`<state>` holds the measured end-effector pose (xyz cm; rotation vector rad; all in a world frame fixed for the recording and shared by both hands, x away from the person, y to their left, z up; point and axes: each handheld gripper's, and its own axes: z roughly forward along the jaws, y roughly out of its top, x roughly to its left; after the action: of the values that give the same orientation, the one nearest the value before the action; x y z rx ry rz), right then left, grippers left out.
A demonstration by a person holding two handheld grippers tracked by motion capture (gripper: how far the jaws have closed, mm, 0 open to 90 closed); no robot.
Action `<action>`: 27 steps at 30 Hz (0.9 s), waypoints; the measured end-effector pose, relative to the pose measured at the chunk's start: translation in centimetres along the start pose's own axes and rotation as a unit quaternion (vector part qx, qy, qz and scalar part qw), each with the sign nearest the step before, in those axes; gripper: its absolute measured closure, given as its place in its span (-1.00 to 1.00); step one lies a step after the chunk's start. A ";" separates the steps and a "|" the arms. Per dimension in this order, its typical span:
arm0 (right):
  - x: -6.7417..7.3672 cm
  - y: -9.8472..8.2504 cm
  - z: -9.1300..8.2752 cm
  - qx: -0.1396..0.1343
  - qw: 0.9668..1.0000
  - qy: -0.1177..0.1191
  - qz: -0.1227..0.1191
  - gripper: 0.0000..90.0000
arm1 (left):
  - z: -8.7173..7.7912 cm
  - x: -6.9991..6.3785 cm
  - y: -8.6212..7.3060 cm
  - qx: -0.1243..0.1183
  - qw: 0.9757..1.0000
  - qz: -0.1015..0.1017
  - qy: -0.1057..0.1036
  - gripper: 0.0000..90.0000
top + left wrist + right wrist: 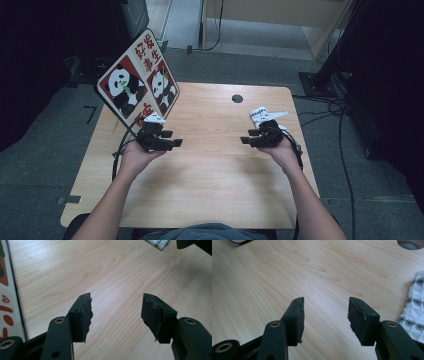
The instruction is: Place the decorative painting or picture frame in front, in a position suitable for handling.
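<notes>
My left gripper (171, 139) hovers over the left half of the wooden table (210, 175), open, with bare wood between its pads (116, 312). My right gripper (248, 136) hovers over the right half, open too and holding nothing (325, 315). The two point towards each other across the middle of the table. A panda-printed board or bag (137, 82) with red characters stands tilted at the table's back left, just behind my left gripper; its white and red edge (6, 290) runs along the left. A white patterned cloth (262, 115) lies just beyond my right gripper, and again to its right (415, 307).
A round cable hole (237, 98) sits near the table's far edge. Cables trail over the floor at the right (325, 107). Dark equipment stands left and right of the table. The wood between the two grippers is bare.
</notes>
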<state>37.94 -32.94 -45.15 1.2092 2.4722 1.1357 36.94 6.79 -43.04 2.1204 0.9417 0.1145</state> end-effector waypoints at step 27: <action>-0.4 0.2 0.4 -0.003 1.000 0.019 0.011 0.00 | -0.5 0.2 -0.4 0.004 1.000 -0.007 0.004 -0.08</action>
<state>38.50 -33.00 -45.38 1.2269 2.4882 1.1812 36.66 7.40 -42.99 2.1225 0.9624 0.1124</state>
